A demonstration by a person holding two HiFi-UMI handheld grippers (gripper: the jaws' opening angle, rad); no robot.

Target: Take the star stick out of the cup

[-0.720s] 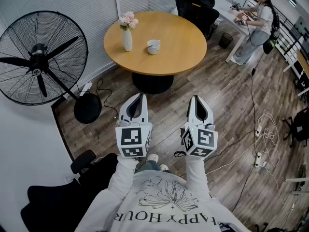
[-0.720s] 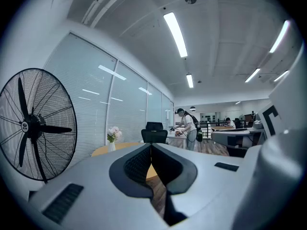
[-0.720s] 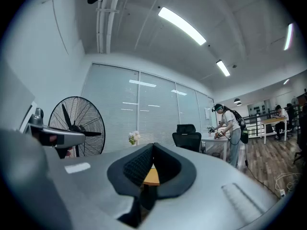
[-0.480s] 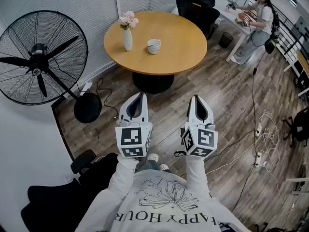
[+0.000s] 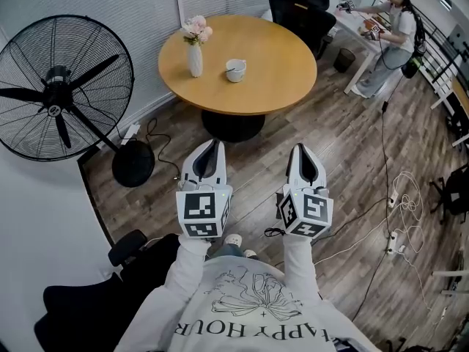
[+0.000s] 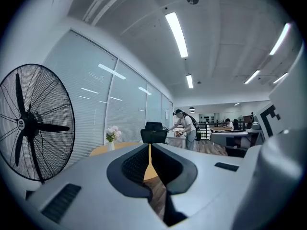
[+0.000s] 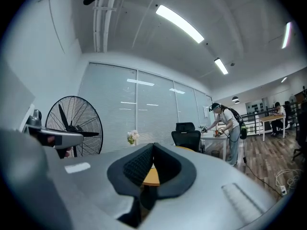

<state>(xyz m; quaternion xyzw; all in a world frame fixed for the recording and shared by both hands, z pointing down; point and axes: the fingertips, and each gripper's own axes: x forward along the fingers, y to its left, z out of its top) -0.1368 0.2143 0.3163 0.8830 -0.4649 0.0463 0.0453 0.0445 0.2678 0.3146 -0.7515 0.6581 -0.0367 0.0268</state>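
Wooden round table [image 5: 275, 68] carries the white cup [image 5: 235, 70] near its middle, well ahead of both grippers; any star stick is too small to see. Left gripper [image 5: 214, 145], slightly nearer, and right gripper [image 5: 302, 149] have jaws pressed together, empty.

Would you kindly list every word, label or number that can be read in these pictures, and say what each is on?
"HAPPY HOUR": on the person's white sweatshirt, upside down in the head view.
Badge on the hub of the fan: too small to read.
Square markers on the left gripper and right gripper: patterns only, no letters.
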